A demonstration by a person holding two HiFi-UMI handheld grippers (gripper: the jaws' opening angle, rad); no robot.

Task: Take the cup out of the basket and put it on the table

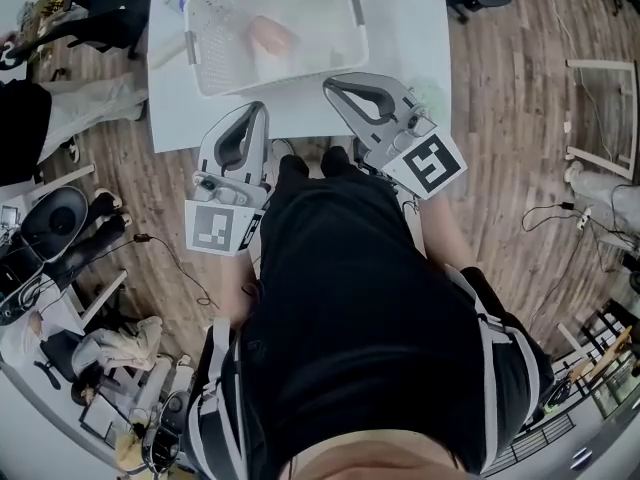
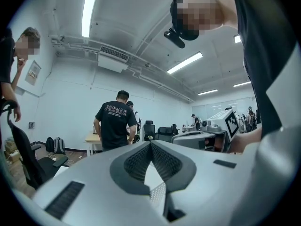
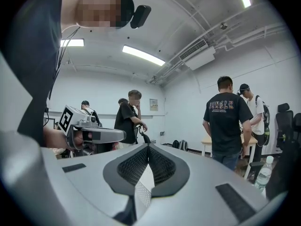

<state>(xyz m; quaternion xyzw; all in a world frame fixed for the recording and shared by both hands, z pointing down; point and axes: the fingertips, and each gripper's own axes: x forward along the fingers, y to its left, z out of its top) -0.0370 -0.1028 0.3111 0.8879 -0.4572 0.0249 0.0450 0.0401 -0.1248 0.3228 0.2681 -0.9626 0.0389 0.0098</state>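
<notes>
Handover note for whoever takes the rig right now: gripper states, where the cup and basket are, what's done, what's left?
Left gripper: shut, empty, held at the table's near edge.
Right gripper: shut, empty, beside the left one.
Cup: inside the white basket, which stands on the table.
Done: nothing, the cup is untouched.
Left: open a gripper, reach into the basket, grip the cup, lift it out, set it on bare table.

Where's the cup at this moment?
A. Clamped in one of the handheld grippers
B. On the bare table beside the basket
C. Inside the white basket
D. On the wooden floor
C: the head view shows the cup lying inside the basket, not on the bare table or the floor.
</notes>
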